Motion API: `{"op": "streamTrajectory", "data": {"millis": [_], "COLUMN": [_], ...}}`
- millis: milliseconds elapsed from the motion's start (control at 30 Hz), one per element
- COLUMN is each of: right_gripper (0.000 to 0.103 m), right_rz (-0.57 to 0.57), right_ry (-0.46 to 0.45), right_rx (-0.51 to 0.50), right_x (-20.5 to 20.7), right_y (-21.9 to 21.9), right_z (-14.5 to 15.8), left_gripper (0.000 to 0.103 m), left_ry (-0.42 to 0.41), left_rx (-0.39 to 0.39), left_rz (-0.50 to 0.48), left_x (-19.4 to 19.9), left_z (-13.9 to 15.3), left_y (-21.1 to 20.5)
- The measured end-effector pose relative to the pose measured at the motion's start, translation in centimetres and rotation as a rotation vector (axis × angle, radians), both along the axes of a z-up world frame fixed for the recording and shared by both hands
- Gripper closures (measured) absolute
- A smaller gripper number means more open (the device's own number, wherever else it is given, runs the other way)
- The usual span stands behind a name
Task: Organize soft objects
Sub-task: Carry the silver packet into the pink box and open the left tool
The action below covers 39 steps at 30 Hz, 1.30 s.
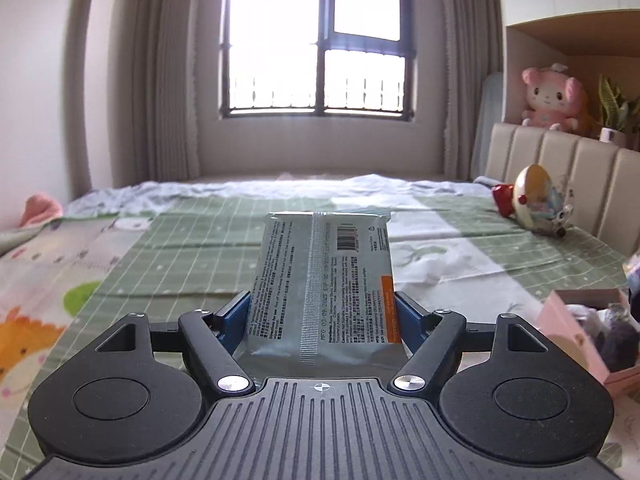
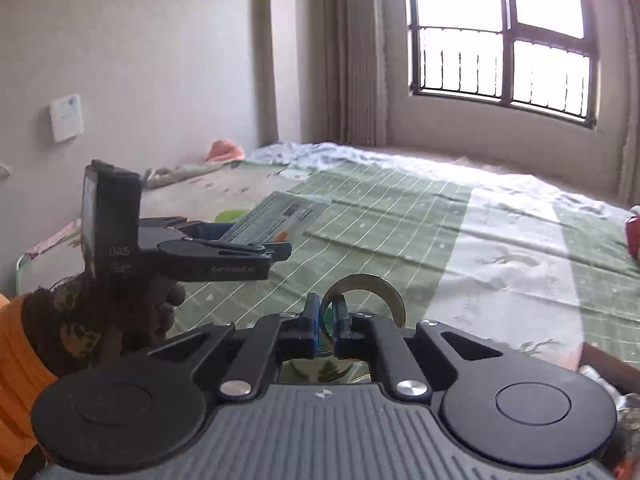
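While held aloft, wipes pack [image 1: 324,280], tape roll [image 2: 362,296].

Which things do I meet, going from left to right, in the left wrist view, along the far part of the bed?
Pink cloth → wipes pack held in the left gripper → red and white toy → pink box.

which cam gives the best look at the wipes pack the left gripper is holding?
Left wrist view: the wipes pack fills the centre, printed back and barcode facing the camera, clamped between the left gripper's blue pads. The right wrist view shows the same pack only small and edge-on, sticking out of that gripper.
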State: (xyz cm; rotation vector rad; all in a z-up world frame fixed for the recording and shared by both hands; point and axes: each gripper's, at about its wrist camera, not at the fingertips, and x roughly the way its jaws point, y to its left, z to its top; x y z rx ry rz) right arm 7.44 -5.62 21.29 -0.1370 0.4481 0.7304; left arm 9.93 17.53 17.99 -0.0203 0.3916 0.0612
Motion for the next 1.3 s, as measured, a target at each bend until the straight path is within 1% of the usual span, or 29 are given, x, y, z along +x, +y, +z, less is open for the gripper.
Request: {"op": "streamTrajectory", "data": {"millis": [100, 233, 333, 400, 467, 567, 633, 700, 767, 800, 833, 867, 900, 933, 967, 1033, 1100, 1133, 1167, 1233, 1300], "right_gripper": [0.097, 0.097, 0.097, 0.097, 0.097, 0.097, 0.097, 0.097, 0.097, 0.097, 0.097, 0.097, 0.097, 0.097, 0.097, 0.097, 0.097, 0.097, 0.097, 0.097, 0.097], "right_rz": [-0.08, -0.191, -0.289, -0.336, -0.372, -0.407, -0.418, -0.429, -0.441, -0.447, -0.452, -0.46, -0.466, -0.474, -0.482, -0.496, -0.51, -0.515, -0.521, -0.528, -0.522], "right_ry": [-0.012, -0.006, -0.039, -0.031, -0.013, 0.011, 0.028, 0.048, 0.069, 0.075, 0.08, 0.086, 0.095, 0.107, 0.117, 0.134, 0.155, 0.165, 0.182, 0.212, 0.221], "right_rx": [0.034, 0.054, 0.044, 0.049, 0.063, 0.089, 0.096, 0.098, 0.1, 0.103, 0.112, 0.123, 0.135, 0.145, 0.148, 0.145, 0.135, 0.133, 0.134, 0.144, 0.145], "right_x": [0.8, 2.1, 2.4, 2.7, 3.2, 3.9, 4.6, 5.3, 6.1, 6.5, 6.8, 6.9, 7.2, 7.4, 7.7, 8.2, 8.6, 8.8, 9.1, 9.5, 9.6], "right_y": [-5.2, -12.8, -17.4, -20.2, -22.3, -24.9, -25.6, -26.2, -26.7, -26.9, -27.3, -27.7, -28.1, -28.6, -29.0, -29.6, -30.0, -30.1, -30.3, -30.4, -30.2], "right_z": [1.9, 3.4, 3.7, 3.1, 2.5, 1.2, 0.2, -0.8, -1.7, -2.1, -2.5, -2.8, -3.1, -3.5, -3.8, -4.7, -5.8, -6.2, -6.7, -7.4, -7.5], "left_gripper": [0.023, 0.023, 0.023, 0.023, 0.023, 0.023, 0.023, 0.023, 0.023, 0.023, 0.023, 0.022, 0.022, 0.022, 0.019, 0.015, 0.016, 0.016, 0.018, 0.023, 0.023], "left_ry": [-0.025, -0.03, -0.006, 0.042, 0.096, 0.156, 0.183, 0.196, 0.191, 0.191, 0.203, 0.236, 0.31, 0.386, 0.448, 0.438, 0.459, 0.471, 0.477, 0.436, 0.38], "left_rx": [0.023, 0.04, -0.012, -0.06, -0.08, -0.066, -0.066, -0.061, -0.057, -0.068, -0.096, -0.121, -0.121, -0.104, -0.073, -0.007, 0.009, 0.005, -0.005, -0.047, -0.094], "left_rz": [-0.088, -0.221, -0.332, -0.411, -0.466, -0.516, -0.548, -0.568, -0.585, -0.591, -0.596, -0.604, -0.615, -0.616, -0.606, -0.594, -0.575, -0.565, -0.555, -0.552, -0.566], "left_x": [0.8, 2.0, 3.2, 4.5, 5.8, 7.0, 7.6, 8.4, 9.3, 10.0, 10.8, 11.9, 13.4, 14.6, 15.6, 15.7, 15.8, 15.9, 16.1, 15.9, 14.9], "left_z": [1.8, 2.6, 2.3, 1.3, -0.1, -2.4, -3.9, -4.7, -5.1, -5.3, -5.6, -6.2, -7.0, -8.1, -9.3, -10.5, -11.4, -11.8, -12.1, -11.8, -10.5], "left_y": [-5.1, -12.3, -17.1, -20.3, -23.3, -27.1, -28.9, -30.4, -31.6, -32.1, -32.4, -32.7, -33.4, -33.9, -34.6, -35.0, -35.1, -35.0, -34.7, -33.8, -32.7]}}
